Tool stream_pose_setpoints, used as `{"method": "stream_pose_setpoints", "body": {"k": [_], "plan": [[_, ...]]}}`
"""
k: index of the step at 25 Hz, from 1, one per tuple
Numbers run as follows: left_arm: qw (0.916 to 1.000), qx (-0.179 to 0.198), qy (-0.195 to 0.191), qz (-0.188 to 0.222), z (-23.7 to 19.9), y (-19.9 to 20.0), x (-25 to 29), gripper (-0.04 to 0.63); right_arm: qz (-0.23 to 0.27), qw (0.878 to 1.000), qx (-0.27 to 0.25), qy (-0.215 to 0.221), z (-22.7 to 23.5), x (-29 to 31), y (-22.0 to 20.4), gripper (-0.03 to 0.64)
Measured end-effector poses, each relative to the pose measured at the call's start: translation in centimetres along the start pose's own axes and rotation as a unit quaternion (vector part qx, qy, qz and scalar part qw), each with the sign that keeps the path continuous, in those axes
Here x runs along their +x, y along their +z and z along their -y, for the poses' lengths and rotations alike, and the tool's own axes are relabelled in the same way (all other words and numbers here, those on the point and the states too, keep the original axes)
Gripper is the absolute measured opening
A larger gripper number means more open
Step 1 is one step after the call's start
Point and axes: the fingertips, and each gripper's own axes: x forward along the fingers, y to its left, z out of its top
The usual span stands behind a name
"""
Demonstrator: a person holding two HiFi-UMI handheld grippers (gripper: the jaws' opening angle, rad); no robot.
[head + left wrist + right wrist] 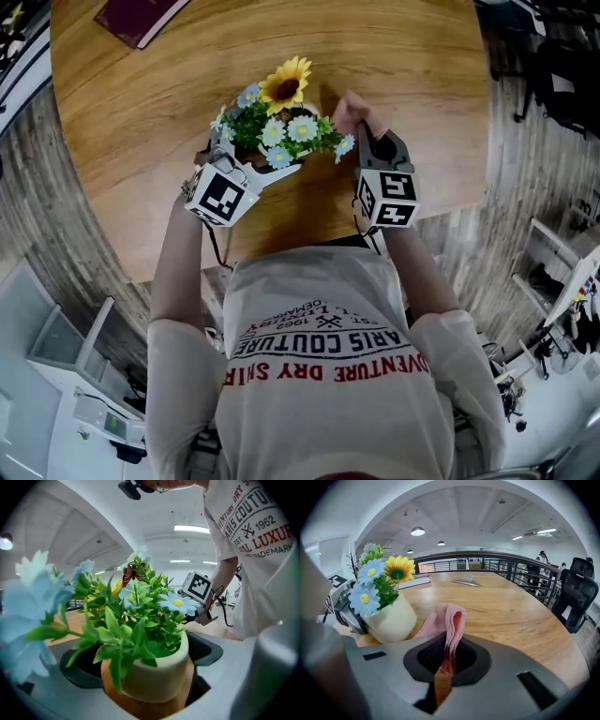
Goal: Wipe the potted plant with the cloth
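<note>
Pink cloth (449, 620) was clamped in the right gripper (373, 150) beside the potted plant (281, 122) at the table's (141, 141) near edge, ready for wiping, while its pot (150, 677) was straddled, untouched, by the left gripper's (246, 167) spread jaws.

Open table (394, 94) surrounds the potted plant (286, 127); a book (141, 17) lies well apart.

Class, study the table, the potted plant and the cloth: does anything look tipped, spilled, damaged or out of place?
Nothing stands out. The pot stands upright on the table, with no spill in sight, and the pink cloth is simply pinched in the right gripper.
</note>
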Motion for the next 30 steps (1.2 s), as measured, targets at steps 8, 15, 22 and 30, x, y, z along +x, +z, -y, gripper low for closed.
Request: {"method": "stream_pose_setpoints", "body": {"k": [8, 15, 22, 30], "plan": [[0.9967, 0.007, -0.081, -0.001, 0.6, 0.6, 2.0, 0.537, -0.002, 1.0, 0.001, 0.001, 0.2, 0.4, 0.1, 0.037], [0.9944, 0.006, -0.105, -0.003, 1.0, 0.9, 1.6, 0.535, -0.003, 1.0, 0.0, -0.003, -0.5, 0.1, -0.1, 0.037], [0.9984, -0.016, -0.054, -0.006, 0.8, 0.6, 2.2, 0.535, -0.009, 1.0, 0.001, -0.007, -0.5, 0.1, -0.4, 0.037], [0.998, -0.06, 0.013, 0.017, 0.1, 4.7, 1.5, 0.537, 0.011, 1.0, 0.003, -0.005, -0.2, -1.7, 0.8, 0.037]]}}
